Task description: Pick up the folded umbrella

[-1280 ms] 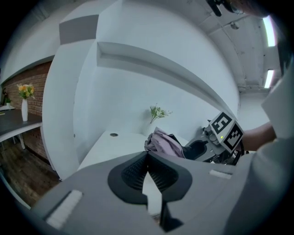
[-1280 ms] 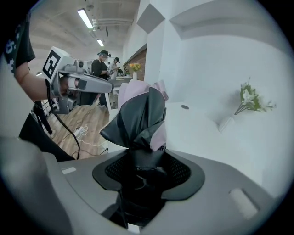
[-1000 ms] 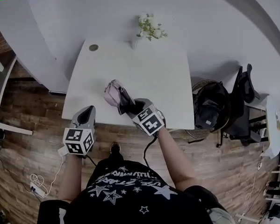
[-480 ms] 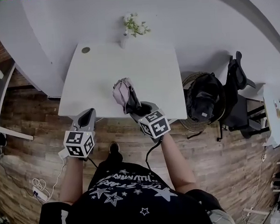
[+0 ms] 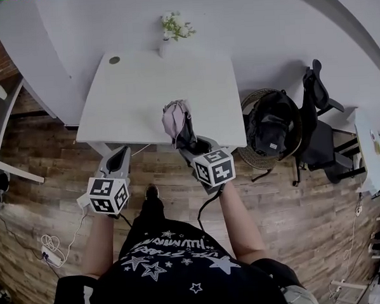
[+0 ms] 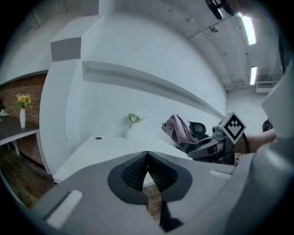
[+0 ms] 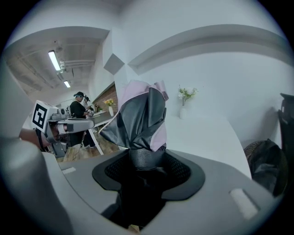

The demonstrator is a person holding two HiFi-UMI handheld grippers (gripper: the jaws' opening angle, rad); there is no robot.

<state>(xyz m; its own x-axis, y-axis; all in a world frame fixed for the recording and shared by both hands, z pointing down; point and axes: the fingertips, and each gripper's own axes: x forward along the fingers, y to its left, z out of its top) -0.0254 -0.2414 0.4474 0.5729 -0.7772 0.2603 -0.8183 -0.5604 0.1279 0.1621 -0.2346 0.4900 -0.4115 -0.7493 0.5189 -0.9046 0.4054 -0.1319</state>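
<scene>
right tool point(image 5: 196, 146): clenched on dark lower part of the folded umbrella point(image 5: 175, 119) | folded umbrella: held upright, pink end up, over near edge of white table point(image 5: 142, 87) | left tool point(image 5: 117, 161): jaws together, nothing between

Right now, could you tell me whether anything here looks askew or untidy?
Only the folded umbrella: the right gripper clamps its dark lower end, but the pink and dark canopy flares out loose and crumpled above the jaws rather than wrapped tight. The white table and its flower vase look in order.
</scene>
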